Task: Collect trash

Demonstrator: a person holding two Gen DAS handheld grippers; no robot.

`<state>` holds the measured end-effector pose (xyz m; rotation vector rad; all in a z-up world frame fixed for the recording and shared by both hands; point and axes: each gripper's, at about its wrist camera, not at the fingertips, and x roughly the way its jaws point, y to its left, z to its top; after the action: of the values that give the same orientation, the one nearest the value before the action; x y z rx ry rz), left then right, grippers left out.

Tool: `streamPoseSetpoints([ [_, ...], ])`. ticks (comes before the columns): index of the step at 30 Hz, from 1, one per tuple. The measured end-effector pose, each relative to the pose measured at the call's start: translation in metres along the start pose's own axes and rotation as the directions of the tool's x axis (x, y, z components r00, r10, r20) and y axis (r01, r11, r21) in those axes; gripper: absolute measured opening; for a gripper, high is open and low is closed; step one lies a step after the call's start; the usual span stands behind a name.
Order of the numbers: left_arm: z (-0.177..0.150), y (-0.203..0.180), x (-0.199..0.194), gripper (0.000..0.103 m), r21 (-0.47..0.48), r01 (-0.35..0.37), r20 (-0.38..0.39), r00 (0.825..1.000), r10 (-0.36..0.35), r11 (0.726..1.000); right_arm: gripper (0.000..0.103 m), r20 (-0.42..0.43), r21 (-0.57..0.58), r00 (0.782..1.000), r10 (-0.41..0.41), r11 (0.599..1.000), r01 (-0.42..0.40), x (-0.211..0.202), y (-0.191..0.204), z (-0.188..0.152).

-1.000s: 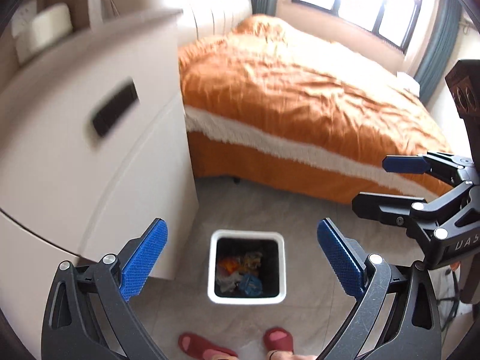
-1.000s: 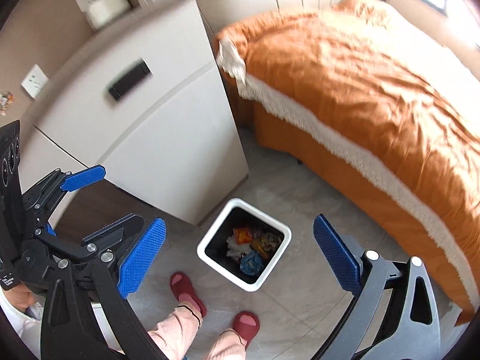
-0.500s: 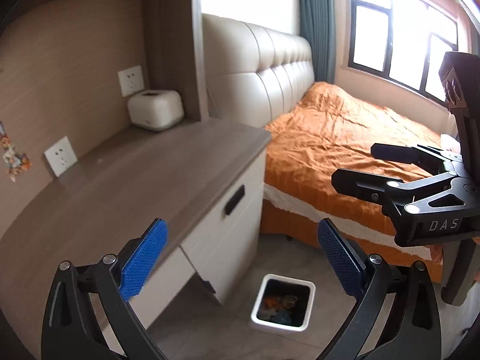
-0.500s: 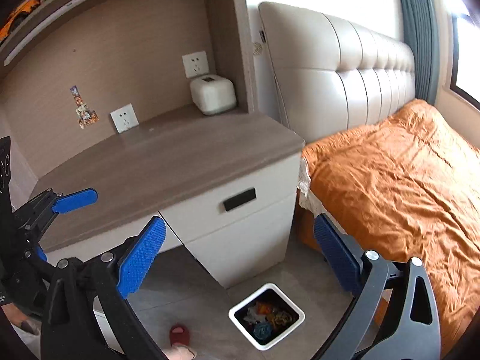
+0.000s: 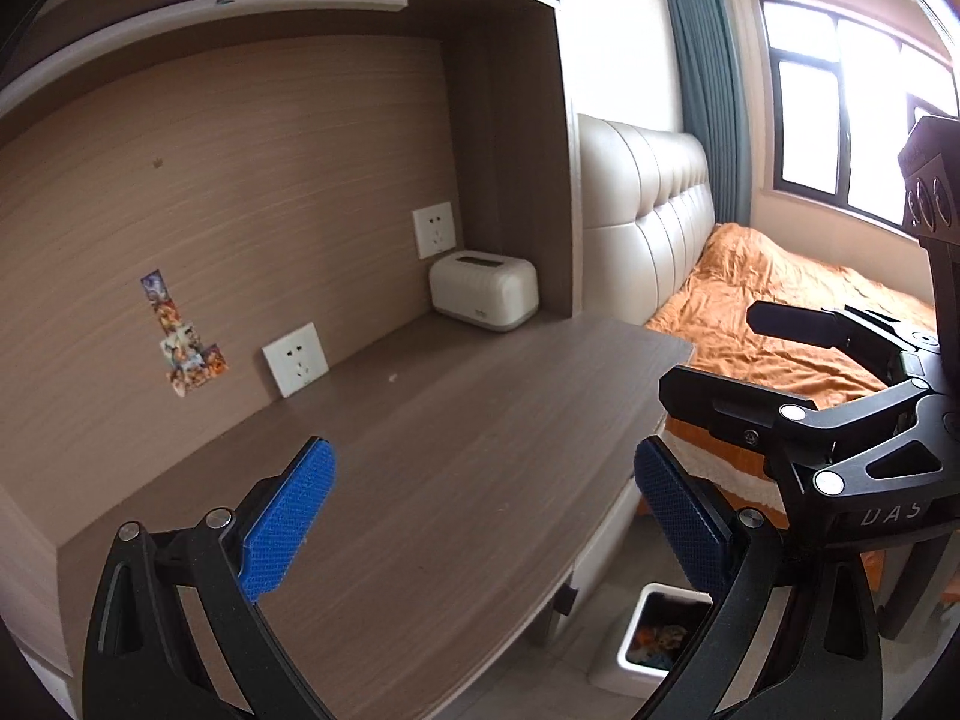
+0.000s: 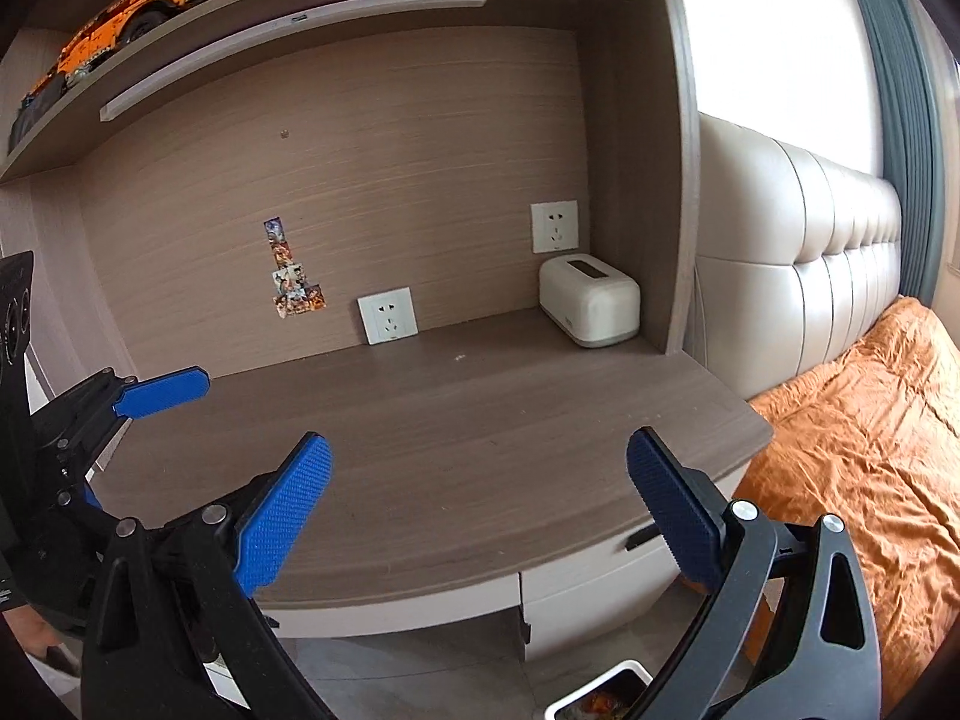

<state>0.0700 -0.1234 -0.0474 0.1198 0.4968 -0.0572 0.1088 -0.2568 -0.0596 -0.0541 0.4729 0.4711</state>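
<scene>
My left gripper (image 5: 480, 516) is open and empty above the front of the wooden desk (image 5: 456, 456). My right gripper (image 6: 480, 504) is open and empty too, above the same desk (image 6: 480, 420). A white trash bin (image 5: 636, 654) with colourful crumpled scraps inside stands on the floor right of the desk, below both grippers; its rim also shows in the right wrist view (image 6: 600, 690). A tiny white speck (image 6: 461, 356) lies on the desk near the back. The right gripper shows in the left wrist view (image 5: 756, 354), and the left gripper in the right wrist view (image 6: 150, 420).
A white box-shaped appliance (image 6: 591, 301) stands at the desk's back right corner. Wall sockets (image 6: 387, 315) and stickers (image 6: 294, 282) are on the back panel. A shelf (image 6: 288, 6) with a toy truck hangs overhead. A bed with an orange cover (image 6: 870, 450) is to the right.
Both grippers rose and tilted up from looking down at the bin on the floor to facing the desk top. The bin has dropped to the lower edge of both views. Jaws stayed open.
</scene>
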Motion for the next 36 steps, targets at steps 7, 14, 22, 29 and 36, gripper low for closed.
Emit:
streamPoseSetpoints([
  [7, -0.002, 0.055, -0.012, 0.098, -0.01, 0.008, 0.016, 1.0, -0.008, 1.0, 0.098, 0.039, -0.026, 0.999, -0.022, 0.999, 0.023, 0.015, 0.052, 0.019],
  [14, -0.004, 0.094, -0.018, 0.098, -0.023, 0.019, 0.008, 1.0, -0.018, 1.0, 0.098, 0.054, -0.048, 0.998, -0.044, 0.998, 0.046, 0.025, 0.087, 0.027],
  [22, -0.003, 0.115, -0.017, 0.098, -0.043, 0.044, 0.024, 0.999, -0.042, 0.998, 0.098, 0.074, -0.059, 0.994, -0.083, 0.994, 0.088, 0.022, 0.105, 0.034],
  [29, 0.0, 0.122, -0.018, 0.098, -0.024, 0.04, 0.038, 0.999, -0.039, 0.999, 0.098, 0.081, -0.057, 0.99, -0.112, 0.992, 0.116, 0.017, 0.107, 0.035],
  [36, 0.0, 0.125, -0.02, 0.098, -0.014, 0.039, 0.036, 0.999, -0.039, 0.999, 0.098, 0.082, -0.041, 0.988, -0.133, 0.99, 0.137, 0.014, 0.106, 0.035],
])
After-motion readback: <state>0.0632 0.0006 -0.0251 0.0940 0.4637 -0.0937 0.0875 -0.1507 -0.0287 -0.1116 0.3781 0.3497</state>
